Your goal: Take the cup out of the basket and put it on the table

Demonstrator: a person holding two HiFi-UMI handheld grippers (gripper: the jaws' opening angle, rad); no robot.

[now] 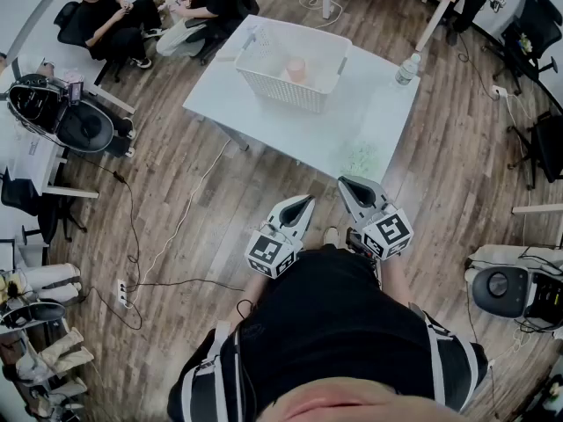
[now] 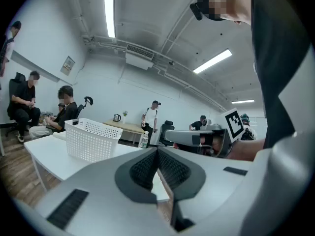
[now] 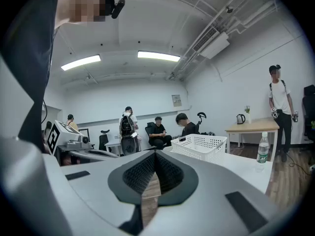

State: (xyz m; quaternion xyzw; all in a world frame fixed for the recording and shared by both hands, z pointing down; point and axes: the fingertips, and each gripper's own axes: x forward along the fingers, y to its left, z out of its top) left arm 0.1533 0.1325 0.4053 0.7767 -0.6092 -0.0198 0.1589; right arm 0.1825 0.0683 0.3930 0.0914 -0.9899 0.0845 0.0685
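Note:
A white mesh basket (image 1: 290, 64) stands on the far part of the white table (image 1: 264, 117), with the pink cup (image 1: 296, 69) upright inside it. Both grippers hover short of the table's near edge, side by side and well away from the basket. My left gripper (image 1: 305, 201) is shut with nothing in it, and so is my right gripper (image 1: 346, 184). In the left gripper view the basket (image 2: 91, 139) lies ahead to the left beyond the closed jaws of the left gripper (image 2: 157, 152); the cup is hidden there. In the right gripper view the basket (image 3: 199, 146) lies ahead to the right of the right gripper (image 3: 155, 155).
A plastic water bottle (image 1: 405, 69) stands at the table's far right corner. A crumpled clear wrapper (image 1: 359, 158) lies near the front edge. Seated people (image 1: 114, 20) and office chairs are beyond the table to the left. Cables run over the wooden floor (image 1: 167, 236).

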